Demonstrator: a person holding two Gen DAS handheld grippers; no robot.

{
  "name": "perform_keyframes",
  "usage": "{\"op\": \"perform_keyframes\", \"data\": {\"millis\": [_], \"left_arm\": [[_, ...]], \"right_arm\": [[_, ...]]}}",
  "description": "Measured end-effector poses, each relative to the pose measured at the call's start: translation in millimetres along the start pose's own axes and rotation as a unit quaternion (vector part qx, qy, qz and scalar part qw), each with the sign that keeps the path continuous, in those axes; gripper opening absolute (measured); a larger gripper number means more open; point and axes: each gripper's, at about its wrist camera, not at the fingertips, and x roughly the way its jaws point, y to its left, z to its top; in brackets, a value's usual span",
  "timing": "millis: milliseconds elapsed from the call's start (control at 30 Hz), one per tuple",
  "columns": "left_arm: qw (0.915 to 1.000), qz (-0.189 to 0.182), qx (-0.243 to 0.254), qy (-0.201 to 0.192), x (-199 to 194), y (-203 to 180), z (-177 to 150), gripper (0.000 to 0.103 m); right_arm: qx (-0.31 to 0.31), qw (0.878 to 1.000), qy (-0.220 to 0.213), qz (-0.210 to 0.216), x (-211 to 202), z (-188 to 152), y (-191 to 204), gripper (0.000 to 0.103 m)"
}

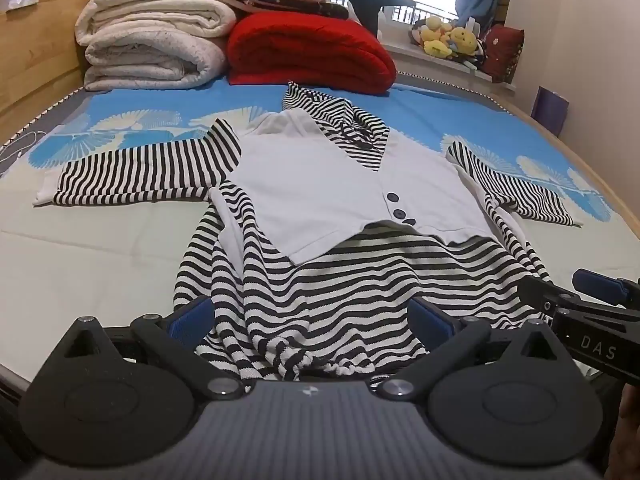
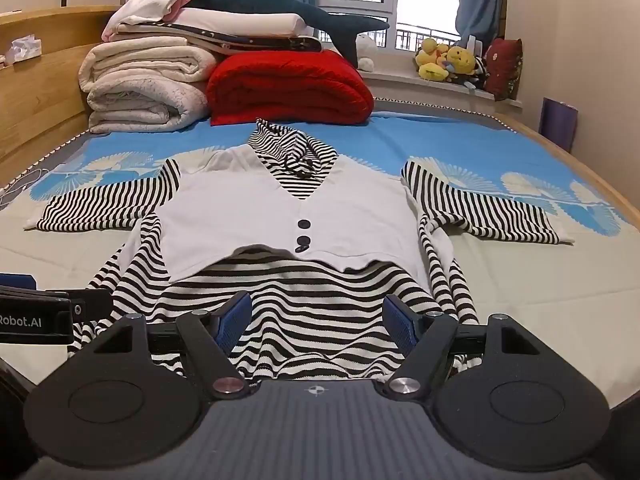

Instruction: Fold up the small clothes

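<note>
A small black-and-white striped hooded top [image 1: 312,200] with a white vest front and dark buttons lies spread face up on the bed, sleeves out to both sides; it also shows in the right wrist view [image 2: 288,216]. My left gripper [image 1: 310,316] is open, its blue pads on either side of the rumpled hem at the top's lower left. My right gripper [image 2: 316,320] is open over the hem at the lower right, jaws wide apart with striped cloth between them. The right gripper also shows at the right of the left wrist view [image 1: 592,304].
Folded white quilts [image 2: 140,84] and a red quilt [image 2: 288,88] are stacked at the head of the bed. A wooden headboard [image 2: 36,92] runs along the left. Plush toys [image 2: 448,60] sit on the window sill. The blue patterned sheet [image 2: 400,136] lies beyond the top.
</note>
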Motion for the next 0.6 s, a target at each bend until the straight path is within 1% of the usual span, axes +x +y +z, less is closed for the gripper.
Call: {"op": "perform_keyframes", "data": {"millis": [233, 267, 500, 600], "left_arm": [[1.0000, 0.000, -0.001, 0.000, 0.8, 0.4, 0.4, 0.102], [1.0000, 0.000, -0.001, 0.001, 1.1, 0.3, 0.4, 0.102], [1.0000, 0.001, -0.001, 0.002, 1.7, 0.8, 0.3, 0.102], [1.0000, 0.001, -0.001, 0.003, 2.1, 0.9, 0.3, 0.102]], "right_arm": [[-0.002, 1.000, 0.000, 0.000, 4.7, 0.3, -2.5, 0.074], [-0.002, 1.000, -0.002, 0.000, -0.5, -0.3, 1.4, 0.074], [-0.003, 1.000, -0.001, 0.000, -3.8, 0.8, 3.4, 0.073], [-0.001, 1.000, -0.001, 0.000, -0.1, -0.4, 0.7, 0.074]]}}
